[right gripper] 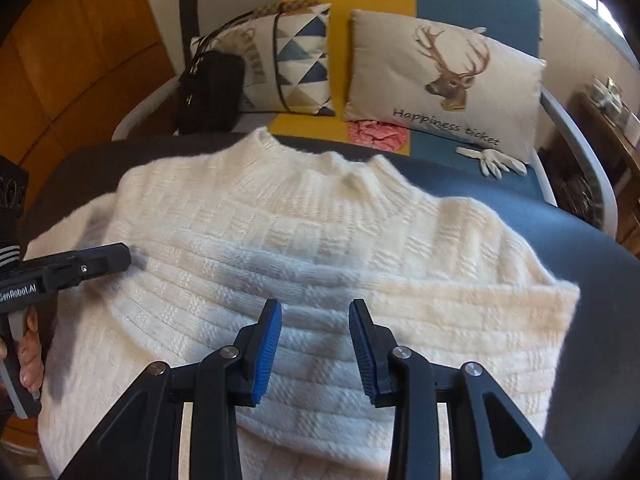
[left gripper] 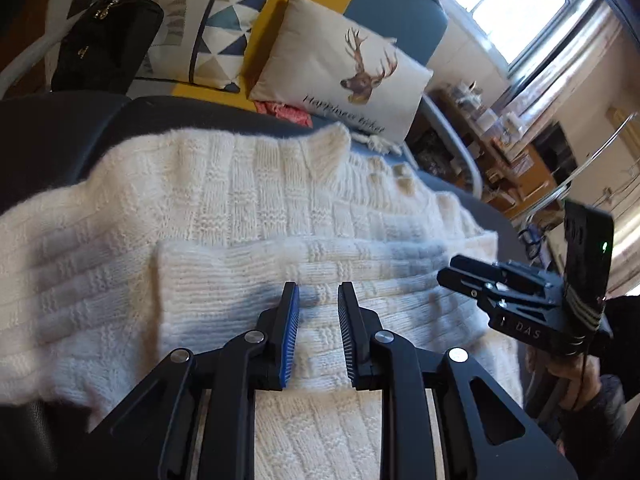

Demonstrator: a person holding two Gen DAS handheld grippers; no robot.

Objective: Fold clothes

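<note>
A white knitted sweater (left gripper: pixel 224 200) lies flat on a dark grey cushion (left gripper: pixel 60 140), collar (right gripper: pixel 320 168) at the far side. A sleeve (left gripper: pixel 288 264) is folded across its body. My left gripper (left gripper: pixel 318 298) hovers over that sleeve, its blue pads a little apart with nothing between them. My right gripper (right gripper: pixel 316 308) stands open above the lower body of the sweater (right gripper: pixel 320 248), holding nothing. In the left wrist view the right gripper (left gripper: pixel 446 276) shows side-on over the sweater's right edge. In the right wrist view the left gripper (right gripper: pixel 124 258) points in from the left.
Behind the cushion is a sofa with a deer pillow (right gripper: pixel 440 80), a triangle-patterned pillow (right gripper: pixel 296 60), a black bag (right gripper: pixel 212 92), a pink cloth (right gripper: pixel 376 134) and white gloves (right gripper: pixel 492 160). A cluttered shelf (left gripper: pixel 500 136) and a window (left gripper: pixel 516 4) are to the right.
</note>
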